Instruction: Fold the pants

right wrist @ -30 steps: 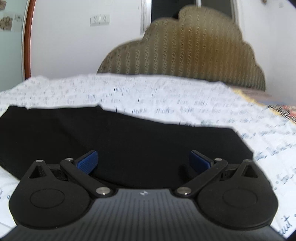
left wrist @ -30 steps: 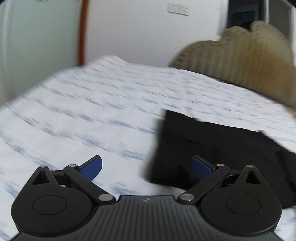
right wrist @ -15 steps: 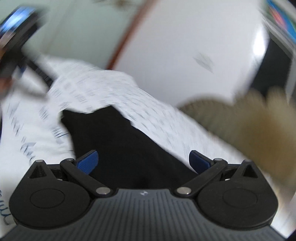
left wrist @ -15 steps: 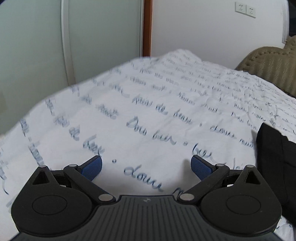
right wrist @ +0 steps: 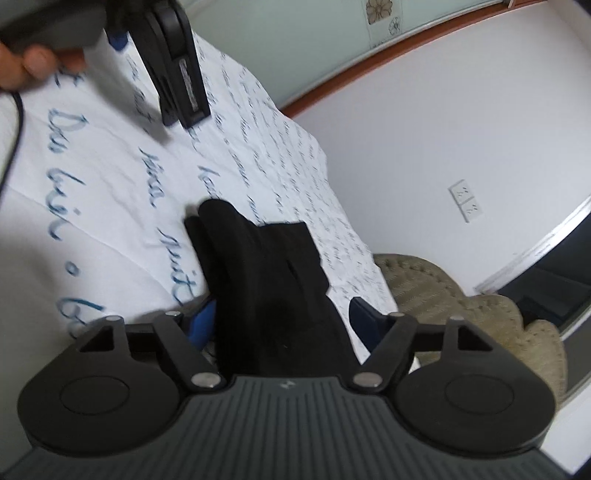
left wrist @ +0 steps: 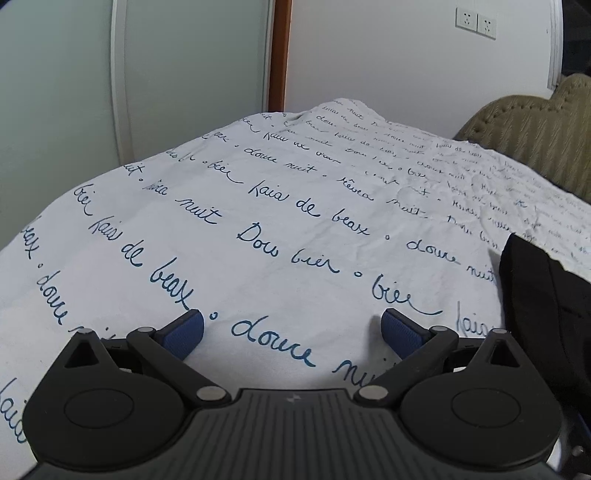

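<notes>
Left wrist view: left tool [left wrist: 291, 326] released, blue pads wide apart, nothing between them, only the bed sheet [left wrist: 258, 229] below. Sheet is white with blue handwritten script, slightly wrinkled. Far left: pale green sliding panels [left wrist: 166, 74] and a brown door frame strip [left wrist: 280, 51]. Far middle: white wall with a double socket [left wrist: 476, 20]. Far right: beige tufted headboard [left wrist: 535, 125]. Near right edge: folded black pants [left wrist: 546, 314] lying on the sheet, just beside the tool's right finger, not touching it.

Right wrist view, rolled hard so the room looks tilted: top left, a hand [right wrist: 33, 59] holds the other tool's grip, its black body above the sheet, well apart from the pants; a dark cable [right wrist: 14, 133] runs down the left edge. Centre: pants [right wrist: 266, 295] on the sheet, stacked layers with stepped edges at the far end, the near end running in between the right tool [right wrist: 280, 317] fingers. Jaws closing, fabric in the gap. Left blue pad [right wrist: 201, 325] looks touching the fabric edge; the right pad is dark and stands clear of it with sheet showing between, so not clamped yet. Right: headboard [right wrist: 443, 295], wall socket [right wrist: 465, 201], white window frame [right wrist: 535, 251].
</notes>
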Tool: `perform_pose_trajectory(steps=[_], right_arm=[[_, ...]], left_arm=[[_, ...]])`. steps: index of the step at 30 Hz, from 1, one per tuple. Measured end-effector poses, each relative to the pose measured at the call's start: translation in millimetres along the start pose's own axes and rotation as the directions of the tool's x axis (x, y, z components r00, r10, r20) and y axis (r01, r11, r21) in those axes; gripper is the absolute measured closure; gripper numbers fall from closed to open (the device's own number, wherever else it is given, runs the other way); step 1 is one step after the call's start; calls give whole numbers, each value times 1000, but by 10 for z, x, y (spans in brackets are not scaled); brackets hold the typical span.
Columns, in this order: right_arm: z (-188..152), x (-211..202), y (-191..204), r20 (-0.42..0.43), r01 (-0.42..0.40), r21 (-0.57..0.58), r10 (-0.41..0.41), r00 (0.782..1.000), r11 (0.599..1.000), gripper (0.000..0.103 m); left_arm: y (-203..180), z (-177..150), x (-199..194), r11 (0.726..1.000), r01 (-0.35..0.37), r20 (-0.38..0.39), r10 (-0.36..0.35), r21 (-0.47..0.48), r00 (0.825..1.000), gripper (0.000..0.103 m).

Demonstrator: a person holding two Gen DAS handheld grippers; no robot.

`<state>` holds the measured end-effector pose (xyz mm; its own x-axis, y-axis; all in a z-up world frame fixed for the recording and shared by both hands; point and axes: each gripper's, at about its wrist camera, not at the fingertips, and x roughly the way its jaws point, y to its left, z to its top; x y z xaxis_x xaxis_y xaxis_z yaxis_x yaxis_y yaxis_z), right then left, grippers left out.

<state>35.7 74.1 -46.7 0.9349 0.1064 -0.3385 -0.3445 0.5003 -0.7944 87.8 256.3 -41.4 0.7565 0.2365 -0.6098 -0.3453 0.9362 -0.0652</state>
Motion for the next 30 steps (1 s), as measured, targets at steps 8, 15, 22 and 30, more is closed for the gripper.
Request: perform_pose_trajectory(steps=[8, 15, 22, 30], right_arm=[[-9, 30, 309, 45, -16, -117, 21, 999, 993, 93], [-81, -6, -255, 95, -183, 276, 163, 982, 944, 96], [-201, -30, -708, 161, -271, 485, 220, 962, 832, 97], [-318, -72, -896, 196, -304, 587, 233, 953, 750, 97]], left_arm=[[-185, 164, -168, 932, 340, -146, -356, -125, 923, 0], [-346, 221, 128, 828, 416, -263, -526, -377, 809, 0], [-442, 243, 310, 710, 410, -296, -645, -573, 704, 0], [-986, 245, 638, 618, 440, -334, -754, -651, 565, 1]])
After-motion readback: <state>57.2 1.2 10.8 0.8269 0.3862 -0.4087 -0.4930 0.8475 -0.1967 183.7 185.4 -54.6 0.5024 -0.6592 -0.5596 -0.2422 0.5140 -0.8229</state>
